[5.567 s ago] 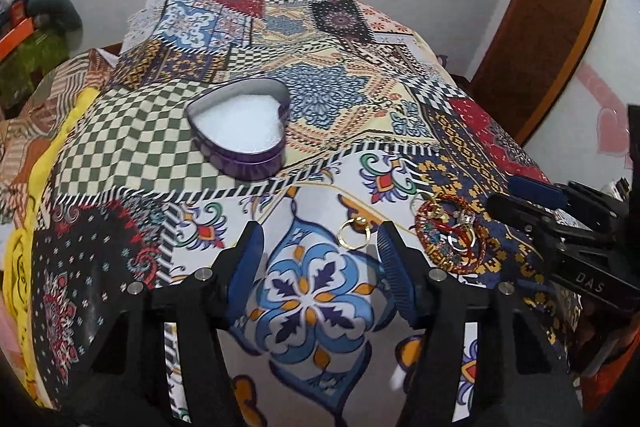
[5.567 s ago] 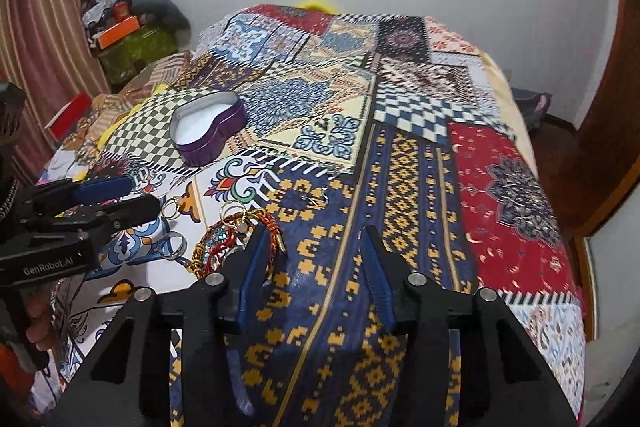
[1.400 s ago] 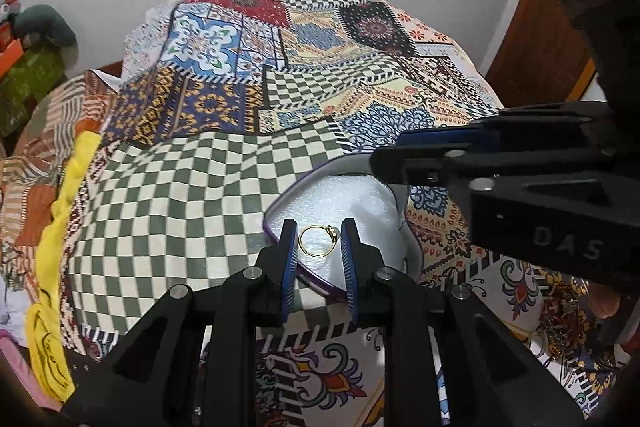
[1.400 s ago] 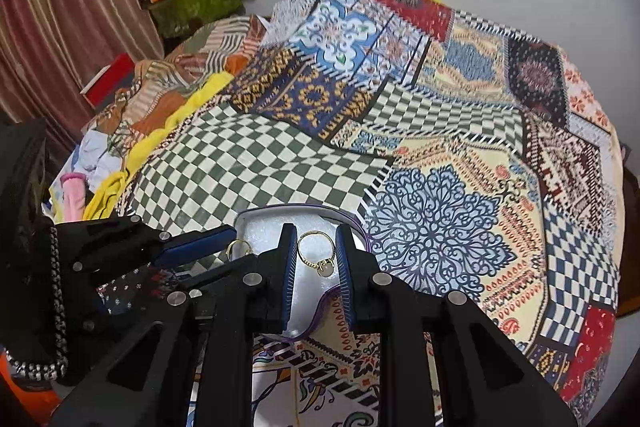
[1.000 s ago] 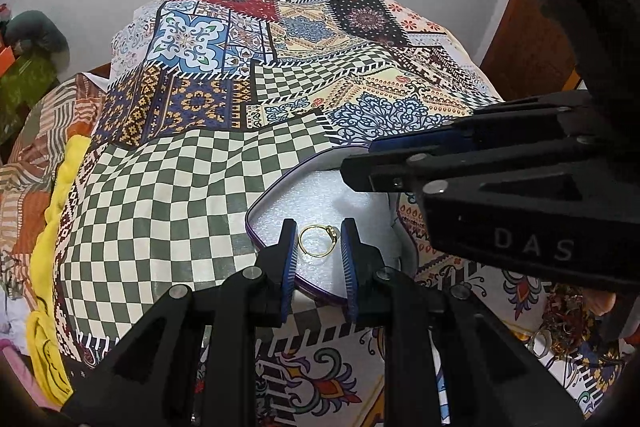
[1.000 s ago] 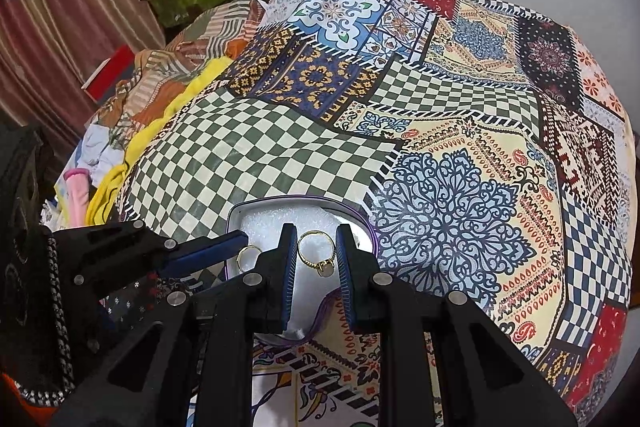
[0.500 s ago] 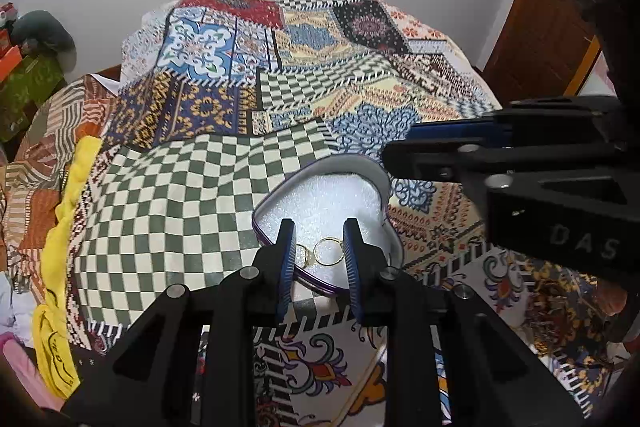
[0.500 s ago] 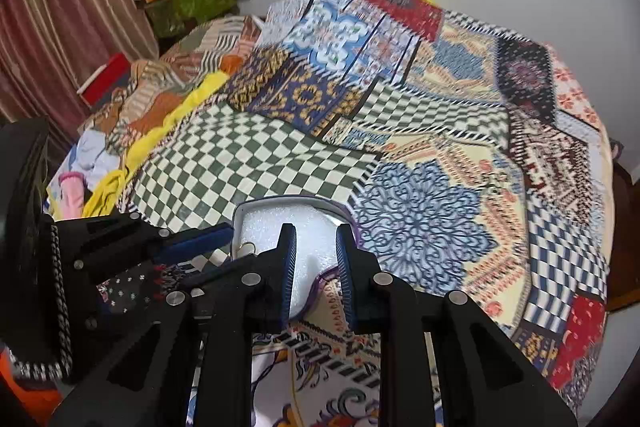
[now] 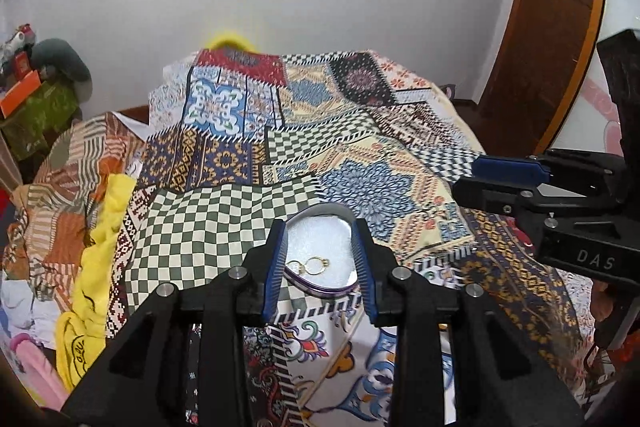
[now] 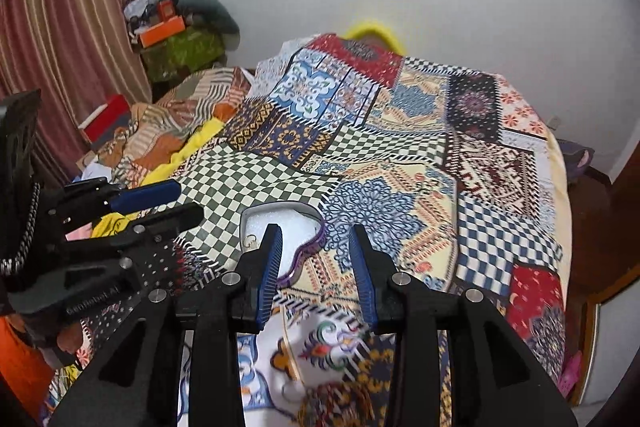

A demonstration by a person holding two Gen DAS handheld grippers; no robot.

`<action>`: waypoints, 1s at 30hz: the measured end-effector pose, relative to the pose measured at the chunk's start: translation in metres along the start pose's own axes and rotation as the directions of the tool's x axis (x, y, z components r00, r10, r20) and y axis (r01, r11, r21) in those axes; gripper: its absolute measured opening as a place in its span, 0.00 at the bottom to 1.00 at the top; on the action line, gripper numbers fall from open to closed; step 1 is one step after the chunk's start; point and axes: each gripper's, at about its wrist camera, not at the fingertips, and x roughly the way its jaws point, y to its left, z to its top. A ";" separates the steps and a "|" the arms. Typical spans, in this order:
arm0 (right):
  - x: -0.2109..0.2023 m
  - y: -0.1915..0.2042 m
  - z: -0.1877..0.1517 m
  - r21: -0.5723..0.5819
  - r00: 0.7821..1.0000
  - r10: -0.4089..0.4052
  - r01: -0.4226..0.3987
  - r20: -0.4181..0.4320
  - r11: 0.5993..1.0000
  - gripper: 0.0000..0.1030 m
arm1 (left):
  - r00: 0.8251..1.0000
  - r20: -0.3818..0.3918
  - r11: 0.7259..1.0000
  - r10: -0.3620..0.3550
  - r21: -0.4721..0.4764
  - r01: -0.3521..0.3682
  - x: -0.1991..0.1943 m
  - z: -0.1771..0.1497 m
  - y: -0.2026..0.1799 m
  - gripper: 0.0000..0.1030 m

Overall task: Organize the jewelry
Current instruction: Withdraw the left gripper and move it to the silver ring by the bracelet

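Note:
A purple heart-shaped tin with white foam lining sits on the patchwork bedspread. Two gold rings lie in it at its near left. My left gripper is open and empty, raised just in front of the tin. My right gripper is open and empty, raised to the right of the tin. One ring shows at the tin's left edge in the right wrist view. A red and gold bangle pile lies blurred on the bed below my right gripper.
A yellow cloth and crumpled bedding lie along the bed's left side. Boxes and bags are stacked in the far left corner by a striped curtain. A wooden door stands at the right.
Both grippers were shut on gold rings over the tin. They have opened, the rings now lie in the tin, and both grippers have pulled back and risen.

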 end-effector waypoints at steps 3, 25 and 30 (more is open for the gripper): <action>-0.014 -0.004 -0.009 0.008 1.000 -0.014 0.013 0.018 1.000 0.31 | 1.000 0.009 1.000 -0.005 0.018 0.005 -0.011 -0.002 -0.011 0.34; -0.035 -0.053 -0.102 0.066 0.993 -0.100 0.104 -0.056 0.992 0.32 | 0.974 -0.203 0.990 -0.104 0.072 0.120 0.022 -0.078 -0.081 0.35; -0.030 -0.059 -0.122 0.096 0.994 -0.066 0.074 -0.088 0.993 0.32 | 0.961 -0.253 0.986 -0.115 0.087 0.141 0.036 -0.096 -0.090 0.35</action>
